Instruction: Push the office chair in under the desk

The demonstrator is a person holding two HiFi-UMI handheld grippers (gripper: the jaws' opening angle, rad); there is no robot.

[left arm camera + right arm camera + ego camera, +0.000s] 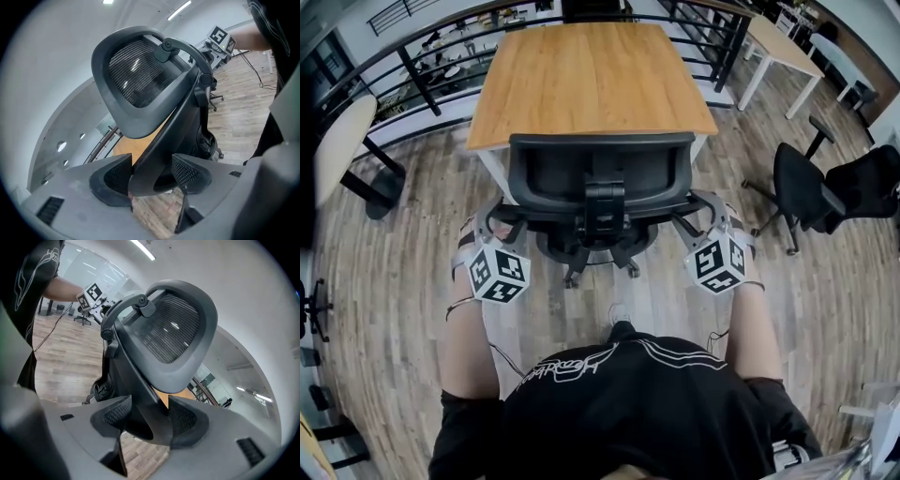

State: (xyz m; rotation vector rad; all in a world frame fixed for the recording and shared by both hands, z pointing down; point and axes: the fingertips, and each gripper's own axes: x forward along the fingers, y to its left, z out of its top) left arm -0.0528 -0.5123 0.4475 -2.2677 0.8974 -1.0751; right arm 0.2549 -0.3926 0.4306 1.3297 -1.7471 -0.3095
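Note:
A black mesh-backed office chair (pixel 591 178) stands just in front of the wooden desk (pixel 591 75), its back towards me and its seat partly under the desk's near edge. My left gripper (pixel 492 225) is at the chair's left armrest and my right gripper (pixel 712 214) at its right armrest. In the left gripper view the jaws (pixel 152 176) stand wide, with a broad black bar of the chair (pixel 136 75) filling the gap between the pads. The right gripper (pixel 150 416) holds the matching bar of the chair (pixel 178 329) the same way.
Two more black office chairs (pixel 811 187) stand on the wood floor to the right. A white-legged table (pixel 783 52) is at the back right and a round table (pixel 337 141) at the left. A black railing (pixel 422 66) runs behind the desk.

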